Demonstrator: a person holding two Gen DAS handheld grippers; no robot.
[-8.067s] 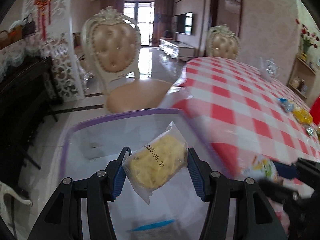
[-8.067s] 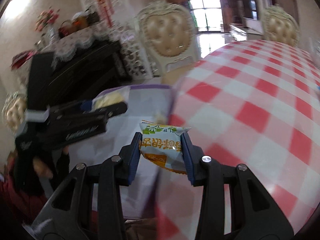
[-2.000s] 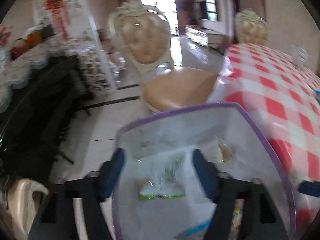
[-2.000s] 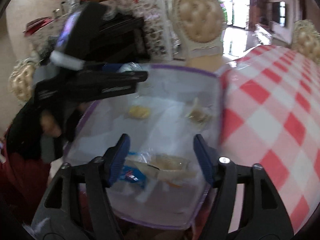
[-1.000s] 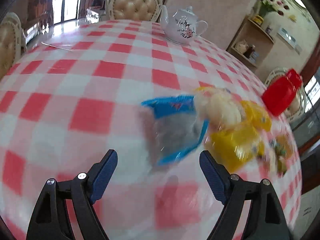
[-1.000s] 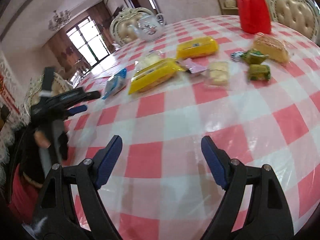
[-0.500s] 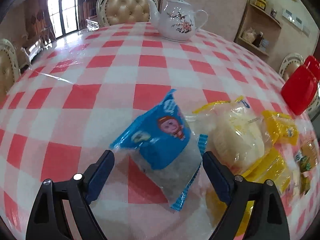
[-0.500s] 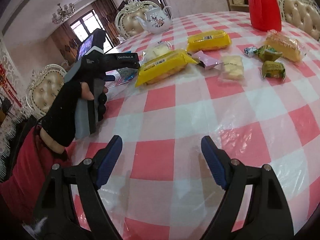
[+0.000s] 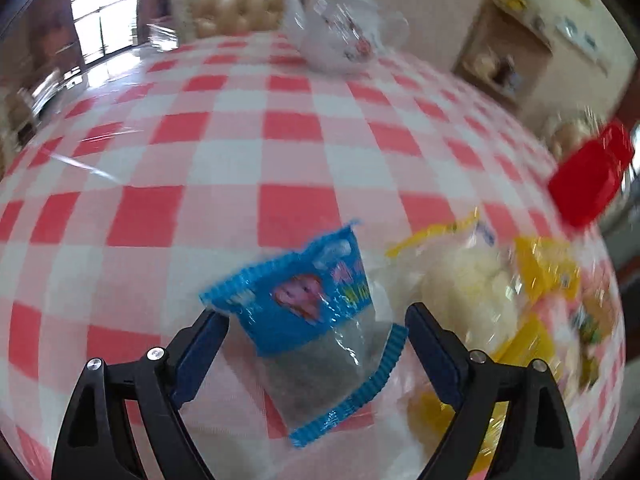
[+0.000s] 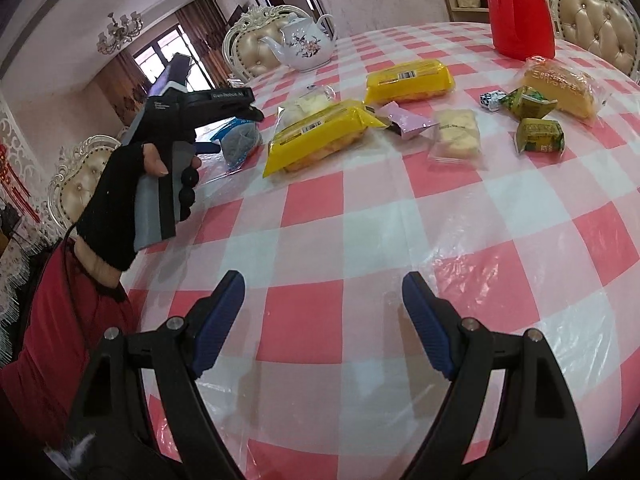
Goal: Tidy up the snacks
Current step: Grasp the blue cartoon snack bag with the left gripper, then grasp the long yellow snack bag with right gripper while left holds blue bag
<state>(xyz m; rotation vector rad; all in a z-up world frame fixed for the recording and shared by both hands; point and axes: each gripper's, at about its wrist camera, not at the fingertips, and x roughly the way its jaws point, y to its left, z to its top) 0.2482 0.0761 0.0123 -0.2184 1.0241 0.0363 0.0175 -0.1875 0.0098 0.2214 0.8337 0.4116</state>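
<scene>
Left wrist: blue packet [image 9: 316, 320] between open left gripper [image 9: 316, 344] | bread bag [image 9: 460, 300] beside

Left gripper [image 9: 316, 334]: black angular finger frames, each with two silver screw heads, tipped with ribbed dark-blue pads [image 9: 434, 350]. Right gripper [image 10: 323, 300]: identical black frames, silver screws and blue ribbed pads [image 10: 425, 322]. In the right wrist view, the left gripper's body is black with small white lettering, on a grey handle. Left hand [image 10: 120, 184]: black fingerless glove, bare fingertips; red sleeve [image 10: 56, 312] crossed by a thin dark cable.
</scene>
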